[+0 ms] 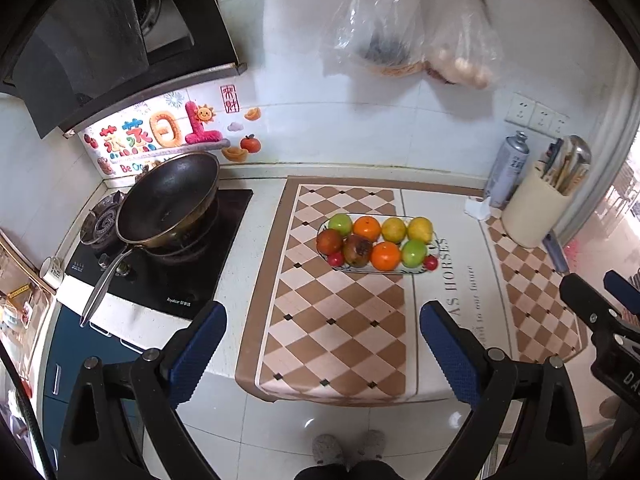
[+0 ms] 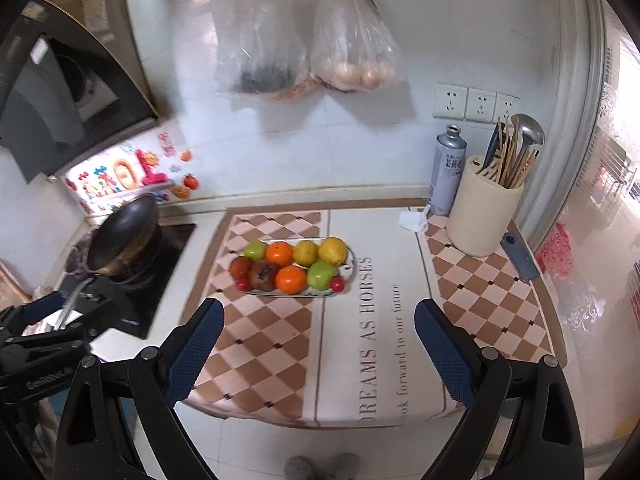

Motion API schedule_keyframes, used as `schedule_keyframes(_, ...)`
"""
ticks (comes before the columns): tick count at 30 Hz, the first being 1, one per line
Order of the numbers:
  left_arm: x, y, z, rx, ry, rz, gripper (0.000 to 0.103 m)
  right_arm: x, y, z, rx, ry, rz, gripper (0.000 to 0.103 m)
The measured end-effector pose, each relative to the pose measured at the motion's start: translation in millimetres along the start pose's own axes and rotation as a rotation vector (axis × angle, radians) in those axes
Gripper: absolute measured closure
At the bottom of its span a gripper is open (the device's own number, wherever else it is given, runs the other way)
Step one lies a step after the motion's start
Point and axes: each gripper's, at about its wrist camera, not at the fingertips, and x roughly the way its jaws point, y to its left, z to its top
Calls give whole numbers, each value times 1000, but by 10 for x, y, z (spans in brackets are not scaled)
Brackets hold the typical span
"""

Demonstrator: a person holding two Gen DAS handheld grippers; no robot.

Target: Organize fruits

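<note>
All the fruits point(image 1: 376, 245) lie in two neat rows on the plate point(image 1: 436, 240), mid-desk right of the wok point(image 1: 168, 200). Both the left hand-held gripper point(image 1: 322, 344) and right hand-held gripper point(image 2: 318, 342) hang wide open and empty, well short of the plate. This fits either sorting finished or rearranging ahead.

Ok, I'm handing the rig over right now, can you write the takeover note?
Left hand-held gripper: open, empty, held back from the counter edge.
Right hand-held gripper: open, empty, likewise back from the counter.
Fruit: all on the plate on the checked mat, in two rows. Back row: green apple, orange, two lemons. Front row: two dark red fruits, orange, green apple, with a small red fruit at each end.
Done: nothing visibly grasped; whether the plate is already sorted cannot be told.
Left: approach the plate and confirm or finish the arrangement.
</note>
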Motion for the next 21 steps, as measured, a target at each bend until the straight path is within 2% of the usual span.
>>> schedule_keyframes(10,603,-21,182,17,37,39,4,748,35,133,-13,80,-41,5)
schedule_keyframes(14,737,-47,204,31,40,49,4,880,68,144,-13,82,-48,5)
schedule_keyframes(21,790,-44,222,21,41,24,4,913,83,142,-13,81,-46,4)
